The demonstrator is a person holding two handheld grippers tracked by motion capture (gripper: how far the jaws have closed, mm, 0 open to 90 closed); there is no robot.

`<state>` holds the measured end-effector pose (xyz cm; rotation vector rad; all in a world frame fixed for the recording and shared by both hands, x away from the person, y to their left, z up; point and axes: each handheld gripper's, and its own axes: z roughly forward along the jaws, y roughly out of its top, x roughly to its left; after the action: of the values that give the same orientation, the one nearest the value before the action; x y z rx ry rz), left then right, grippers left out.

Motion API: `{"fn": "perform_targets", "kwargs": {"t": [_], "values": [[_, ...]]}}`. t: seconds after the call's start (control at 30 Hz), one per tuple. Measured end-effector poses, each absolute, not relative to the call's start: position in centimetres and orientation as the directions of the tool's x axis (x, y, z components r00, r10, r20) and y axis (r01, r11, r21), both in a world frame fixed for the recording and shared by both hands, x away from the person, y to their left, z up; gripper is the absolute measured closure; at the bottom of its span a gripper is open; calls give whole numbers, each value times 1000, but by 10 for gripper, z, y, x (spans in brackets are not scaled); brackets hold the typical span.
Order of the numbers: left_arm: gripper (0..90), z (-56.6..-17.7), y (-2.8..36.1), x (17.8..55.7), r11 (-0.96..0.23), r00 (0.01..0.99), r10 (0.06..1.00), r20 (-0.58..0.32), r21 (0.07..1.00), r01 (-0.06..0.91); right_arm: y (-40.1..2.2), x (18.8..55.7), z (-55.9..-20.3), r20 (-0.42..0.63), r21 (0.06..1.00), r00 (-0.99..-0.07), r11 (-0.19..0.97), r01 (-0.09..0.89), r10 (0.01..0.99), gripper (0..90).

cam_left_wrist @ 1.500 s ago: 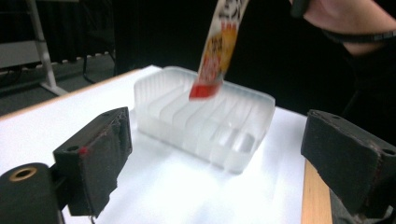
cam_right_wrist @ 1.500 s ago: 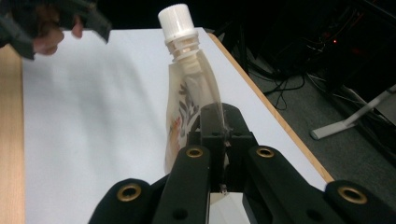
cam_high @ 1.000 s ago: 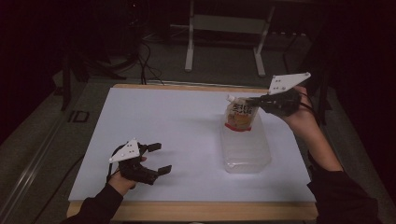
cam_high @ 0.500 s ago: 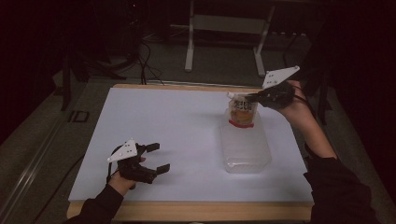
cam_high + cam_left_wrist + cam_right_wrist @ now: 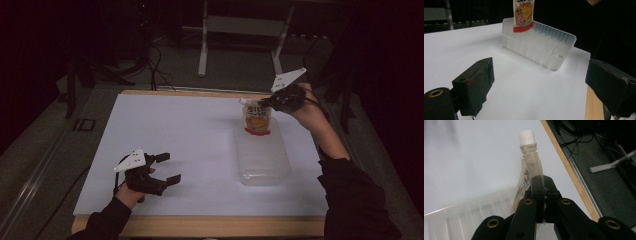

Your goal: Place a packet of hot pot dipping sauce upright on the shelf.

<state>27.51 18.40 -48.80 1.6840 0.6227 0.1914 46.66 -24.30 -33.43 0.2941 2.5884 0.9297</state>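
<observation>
A spouted pouch [image 5: 257,118] with orange print, a red lower edge and a white cap [image 5: 527,137] hangs upright over the far end of a clear ribbed plastic bin [image 5: 263,156]. My right gripper [image 5: 266,103] is shut on the pouch's upper part just below the spout, with the jaws pressed together on it in the right gripper view [image 5: 541,183]. The pouch's [image 5: 523,13] lower edge reaches about the bin's [image 5: 541,45] rim. My left gripper [image 5: 164,169] rests open at the table's near left, far from the bin, with nothing between its jaws [image 5: 541,85].
The bin lies lengthwise on the right half of the white tabletop [image 5: 190,140], which has a wooden edge [image 5: 200,226]. Beyond the far edge are dark floor, cables and a grey stand [image 5: 240,25]. The person's right forearm [image 5: 330,145] runs along the bin's right side.
My right gripper has shifted leftward and slightly down with the pouch, so the pouch stands more upright over the bin's far end. The left gripper has stayed put.
</observation>
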Motion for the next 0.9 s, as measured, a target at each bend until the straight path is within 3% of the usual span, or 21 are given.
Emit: {"fn": "perform_targets", "kwargs": {"t": [0.9], "values": [[88,-489,185,277,-51,839,478,-260,945,322,-232,492,-347,-383,647,-871,763,-15,307,894]]}}
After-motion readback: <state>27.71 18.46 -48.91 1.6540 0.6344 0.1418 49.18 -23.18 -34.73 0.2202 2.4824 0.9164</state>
